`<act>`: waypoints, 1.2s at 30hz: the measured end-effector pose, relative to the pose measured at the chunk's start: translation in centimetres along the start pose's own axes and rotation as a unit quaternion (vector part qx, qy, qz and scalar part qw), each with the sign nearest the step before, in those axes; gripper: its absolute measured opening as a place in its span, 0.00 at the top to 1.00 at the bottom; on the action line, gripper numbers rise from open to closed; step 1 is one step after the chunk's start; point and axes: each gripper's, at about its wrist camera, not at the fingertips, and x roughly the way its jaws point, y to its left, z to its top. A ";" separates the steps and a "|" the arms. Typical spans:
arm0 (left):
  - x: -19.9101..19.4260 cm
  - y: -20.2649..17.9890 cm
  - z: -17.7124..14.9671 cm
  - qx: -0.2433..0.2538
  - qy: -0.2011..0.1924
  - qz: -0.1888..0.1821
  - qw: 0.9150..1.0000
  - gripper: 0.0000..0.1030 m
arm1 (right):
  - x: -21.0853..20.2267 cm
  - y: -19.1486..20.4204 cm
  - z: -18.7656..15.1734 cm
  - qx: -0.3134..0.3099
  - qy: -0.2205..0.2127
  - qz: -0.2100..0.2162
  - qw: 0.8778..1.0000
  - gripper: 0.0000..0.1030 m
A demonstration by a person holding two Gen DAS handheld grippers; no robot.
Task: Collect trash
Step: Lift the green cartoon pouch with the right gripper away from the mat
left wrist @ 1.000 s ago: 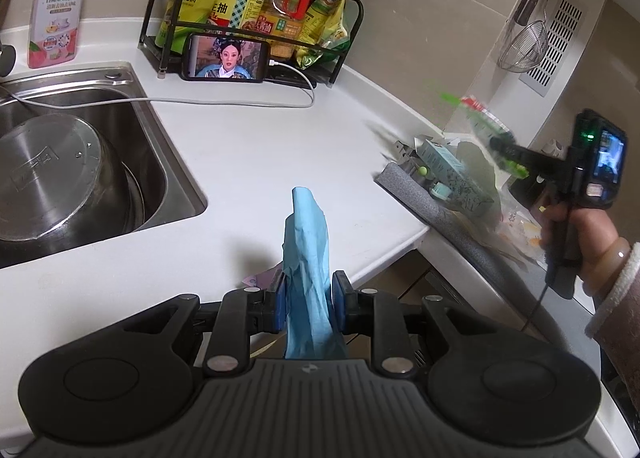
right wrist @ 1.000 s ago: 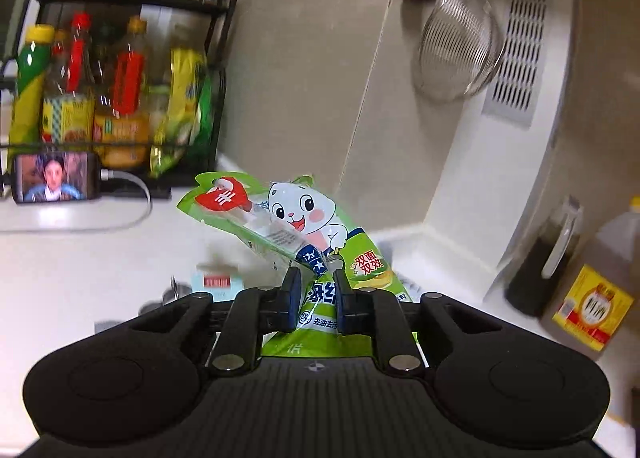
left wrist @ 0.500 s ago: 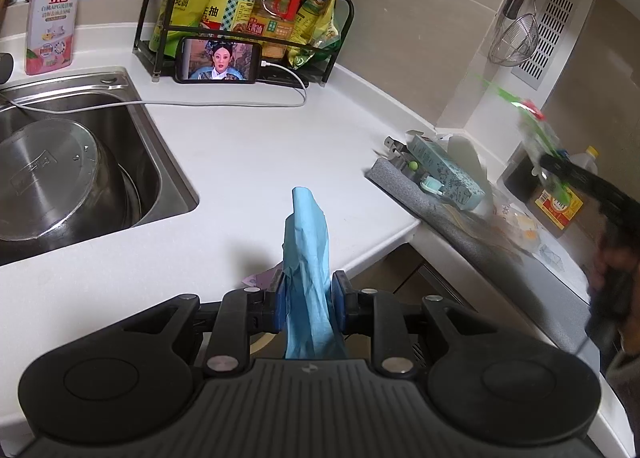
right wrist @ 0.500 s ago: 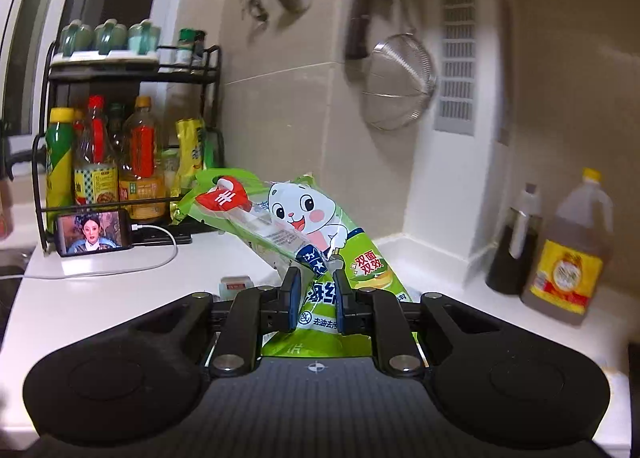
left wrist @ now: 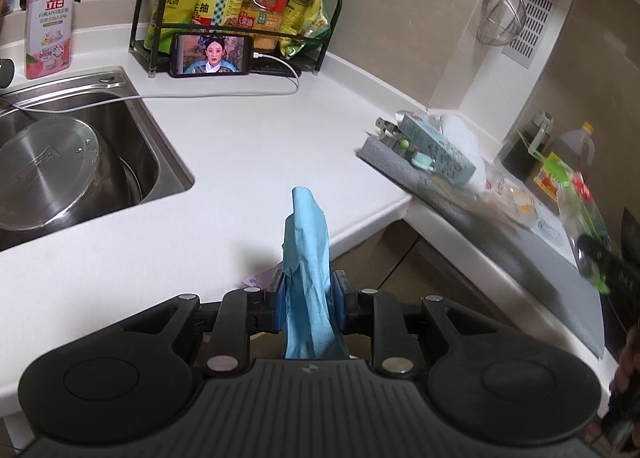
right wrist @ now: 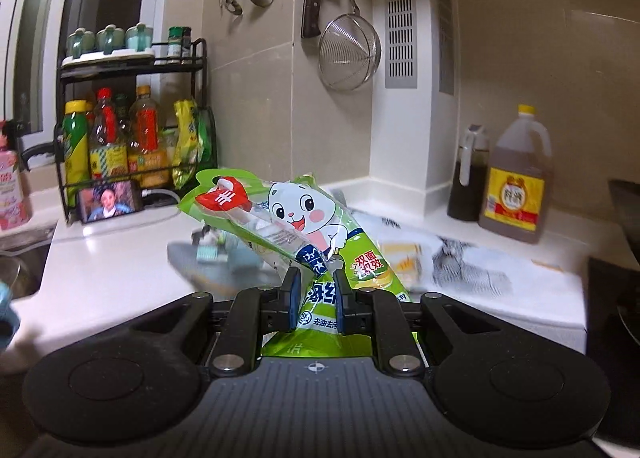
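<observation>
Evidently mid-collection, the left gripper point(left wrist: 308, 298) pinches a limp light-blue plastic bag point(left wrist: 306, 258) at lower centre while the right gripper point(right wrist: 316, 290) clamps a crinkly green cartoon-rabbit wrapper point(right wrist: 320, 225), which next needs dropping into that bag.

Dim, even indoor light, slightly brighter on the white countertop point(left wrist: 248, 145). Soft shadow under the blue bag point(left wrist: 308, 258). Strong fisheye bending at edges in both views. Left view sharp, except the smeared green wrapper point(left wrist: 580, 213) at its right edge. Right view: clutter behind wrapper motion-blurred.
</observation>
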 end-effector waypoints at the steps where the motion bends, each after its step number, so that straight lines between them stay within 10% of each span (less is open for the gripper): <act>1: -0.1 -0.2 -0.3 0.002 0.003 0.000 1.000 0.75 | -0.7 0.1 -0.6 -0.001 0.002 0.001 1.000 0.82; 20: -1.9 -2.9 -3.7 0.037 0.024 -0.003 0.999 0.75 | -6.6 1.3 -8.0 -0.007 0.071 0.028 0.997 0.82; 36: -2.2 -4.5 -4.0 0.056 0.030 -0.009 0.998 0.75 | -9.5 -1.6 -5.3 -0.050 0.020 0.004 0.999 0.82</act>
